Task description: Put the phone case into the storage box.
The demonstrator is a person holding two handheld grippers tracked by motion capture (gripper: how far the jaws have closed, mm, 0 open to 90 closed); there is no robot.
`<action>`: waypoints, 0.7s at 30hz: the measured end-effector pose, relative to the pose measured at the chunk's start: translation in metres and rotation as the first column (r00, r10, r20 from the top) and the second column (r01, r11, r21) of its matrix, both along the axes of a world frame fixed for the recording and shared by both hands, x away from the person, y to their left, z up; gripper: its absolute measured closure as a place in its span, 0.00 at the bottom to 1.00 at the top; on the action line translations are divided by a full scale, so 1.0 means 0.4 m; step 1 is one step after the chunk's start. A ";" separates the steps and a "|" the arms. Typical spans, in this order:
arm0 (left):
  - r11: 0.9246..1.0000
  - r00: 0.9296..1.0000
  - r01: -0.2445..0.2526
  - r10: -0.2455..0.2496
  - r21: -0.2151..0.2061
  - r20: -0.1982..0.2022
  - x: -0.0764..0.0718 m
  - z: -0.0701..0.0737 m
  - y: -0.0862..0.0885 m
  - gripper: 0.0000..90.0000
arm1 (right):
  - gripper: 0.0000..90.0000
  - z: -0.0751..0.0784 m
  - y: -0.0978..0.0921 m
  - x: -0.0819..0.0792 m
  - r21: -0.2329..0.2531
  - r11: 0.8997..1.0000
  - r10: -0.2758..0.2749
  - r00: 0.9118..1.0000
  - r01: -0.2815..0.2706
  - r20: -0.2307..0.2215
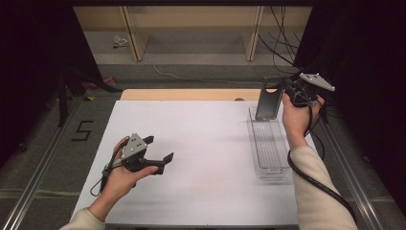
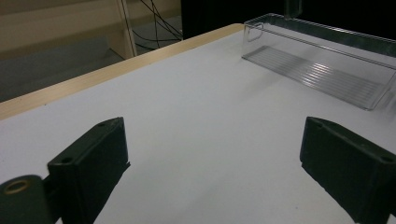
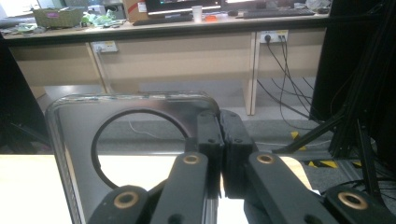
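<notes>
One dark flat panel (image 1: 267, 99) with a round cut-out, possibly a lid, is held upright at its top edge by the right tongs (image 1: 283, 86), pinched shut, above the far end of a clear tray (image 1: 268, 168). Left tongs (image 1: 159, 149) are spread wide over the white surface (image 1: 201, 143).

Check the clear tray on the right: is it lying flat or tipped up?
Flat. The clear tray lies along the table; the right gripper holds a separate clear panel upright above its far end.

The clear plastic tray (image 1: 268, 143) is glossy with a ribbed floor, the tabletop (image 1: 201, 153) matt white and smooth with a pale wood edge, the fingers (image 2: 91, 158) matt black.
</notes>
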State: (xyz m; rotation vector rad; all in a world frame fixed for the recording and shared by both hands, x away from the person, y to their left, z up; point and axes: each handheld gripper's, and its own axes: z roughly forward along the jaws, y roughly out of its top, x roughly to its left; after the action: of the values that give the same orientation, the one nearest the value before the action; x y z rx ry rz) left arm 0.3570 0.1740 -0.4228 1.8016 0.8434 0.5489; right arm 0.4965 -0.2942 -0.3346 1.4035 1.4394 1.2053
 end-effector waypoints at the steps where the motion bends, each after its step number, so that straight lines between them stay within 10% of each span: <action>1: 1.000 1.000 0.000 0.000 0.000 0.001 0.000 0.000 0.000 0.08 | 0.98 -0.002 -0.001 0.002 0.001 1.000 -0.001 1.000 0.001 0.000; 21: 1.000 1.000 0.000 0.000 -0.002 0.000 0.000 0.000 0.000 0.08 | 0.98 -0.017 -0.003 0.026 -0.007 1.000 -0.015 0.999 0.014 -0.029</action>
State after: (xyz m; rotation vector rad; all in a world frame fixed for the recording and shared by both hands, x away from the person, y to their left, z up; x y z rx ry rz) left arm 0.3568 0.1742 -0.4227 1.8000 0.8441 0.5477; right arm 0.5070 -0.2955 -0.3414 1.4295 1.4496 1.1741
